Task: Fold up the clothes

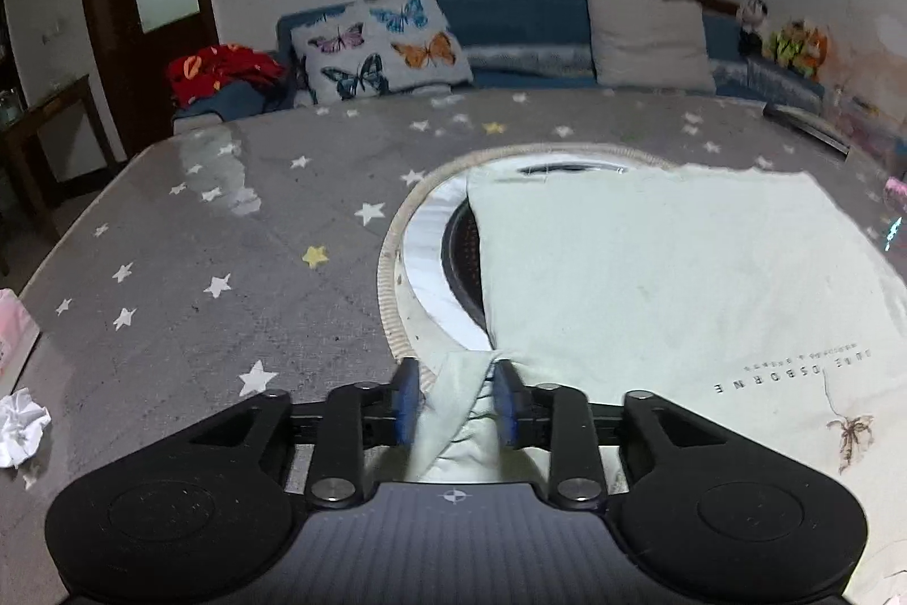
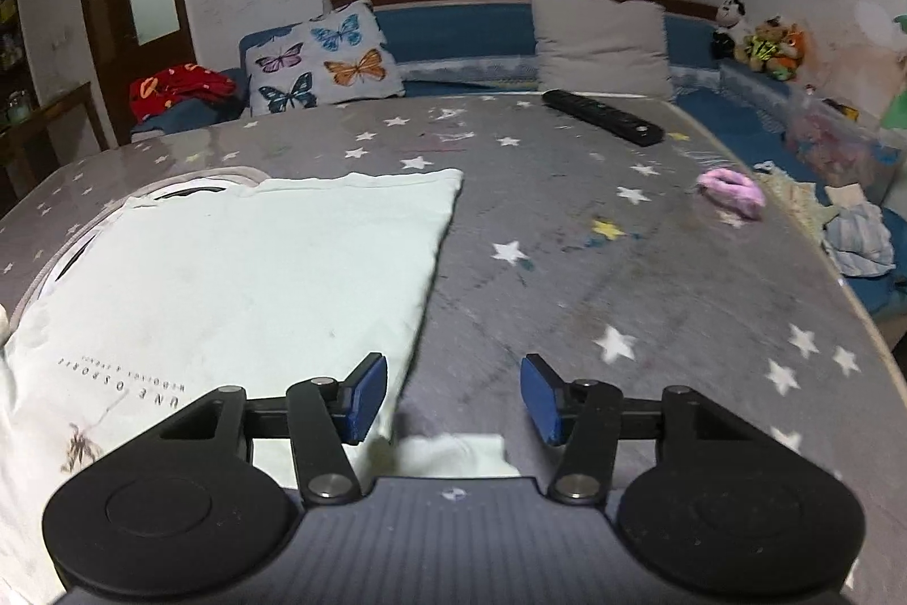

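Observation:
A pale mint T-shirt point(image 1: 652, 276) with dark lettering lies flat on the grey star-print table, partly over a round inset in the tabletop point(image 1: 422, 259). My left gripper point(image 1: 456, 398) is shut on a bunched sleeve of the shirt at its near left corner. In the right wrist view the same shirt point(image 2: 238, 276) lies to the left. My right gripper point(image 2: 453, 398) is open and empty, straddling the shirt's right edge low over the table; a bit of sleeve point(image 2: 453, 455) shows just behind its fingertips.
A black remote point(image 2: 601, 116) lies at the far side of the table, a pink scrunchie point(image 2: 731, 192) at the right. A crumpled tissue point(image 1: 20, 426) lies at the near left edge. A sofa with cushions point(image 2: 323, 66) stands behind.

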The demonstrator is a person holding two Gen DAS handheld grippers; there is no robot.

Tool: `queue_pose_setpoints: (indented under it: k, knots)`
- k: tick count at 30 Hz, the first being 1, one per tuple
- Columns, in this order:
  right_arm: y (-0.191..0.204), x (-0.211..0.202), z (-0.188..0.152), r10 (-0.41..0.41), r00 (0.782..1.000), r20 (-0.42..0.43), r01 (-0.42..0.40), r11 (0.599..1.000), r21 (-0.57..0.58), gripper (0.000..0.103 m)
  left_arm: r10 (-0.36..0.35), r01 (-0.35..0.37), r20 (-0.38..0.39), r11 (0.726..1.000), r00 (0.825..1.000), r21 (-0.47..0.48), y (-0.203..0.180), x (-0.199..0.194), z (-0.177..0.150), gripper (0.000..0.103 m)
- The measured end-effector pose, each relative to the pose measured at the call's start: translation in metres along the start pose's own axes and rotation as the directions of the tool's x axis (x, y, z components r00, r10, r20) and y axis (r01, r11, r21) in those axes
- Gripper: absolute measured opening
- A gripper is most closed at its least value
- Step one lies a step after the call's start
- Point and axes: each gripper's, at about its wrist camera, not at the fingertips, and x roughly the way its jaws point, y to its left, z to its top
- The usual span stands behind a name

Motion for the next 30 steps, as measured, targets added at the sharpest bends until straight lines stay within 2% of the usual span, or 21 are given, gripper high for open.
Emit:
queue_pose_setpoints:
  k: [4,8,10,13,17,20,22,23,24,30]
  knots:
    - [0.005,0.007,0.004,0.011,1.000,-0.006,-0.011,1.000,-0.009,0.053,0.044,-0.044,-0.039,0.999,0.998,0.016,0.012,-0.002,-0.016,0.035]
    - [0.015,0.006,-0.001,0.029,1.000,0.000,-0.029,0.999,-0.031,0.053,0.099,-0.103,-0.078,0.993,0.992,-0.055,0.038,-0.009,-0.041,0.045]
    - [0.020,0.001,-0.005,0.043,0.999,0.006,-0.043,0.998,-0.047,0.053,0.112,-0.122,-0.088,0.986,0.990,-0.110,0.053,-0.016,-0.053,0.045]
    - [0.030,-0.012,-0.015,0.076,0.997,0.014,-0.075,0.994,-0.077,0.054,0.084,-0.095,-0.071,0.981,0.994,-0.167,0.067,-0.031,-0.066,0.047]
    - [0.043,-0.027,-0.031,0.129,0.992,0.000,-0.128,0.987,-0.102,0.055,0.049,-0.056,-0.048,0.985,0.998,-0.161,0.065,-0.042,-0.074,0.047]
    - [0.054,-0.038,-0.045,0.160,0.987,-0.010,-0.160,0.979,-0.126,0.060,0.025,-0.031,-0.046,0.991,0.999,-0.130,0.057,-0.044,-0.079,0.042]
    - [0.061,-0.044,-0.055,0.178,0.984,-0.017,-0.179,0.972,-0.151,0.061,0.025,-0.029,-0.039,0.994,0.999,-0.101,0.051,-0.046,-0.082,0.032]
    - [0.065,-0.047,-0.059,0.184,0.983,-0.021,-0.185,0.968,-0.167,0.061,0.025,-0.029,-0.038,0.995,0.999,-0.090,0.049,-0.048,-0.082,0.022]
    - [0.068,-0.050,-0.063,0.190,0.981,-0.025,-0.192,0.964,-0.183,0.063,0.031,-0.034,-0.040,0.996,0.999,-0.080,0.048,-0.051,-0.084,0.018]
    - [0.088,-0.072,-0.091,0.228,0.972,-0.053,-0.233,0.922,-0.308,0.074,0.073,-0.074,-0.050,0.997,0.996,-0.022,0.045,-0.069,-0.100,0.016]
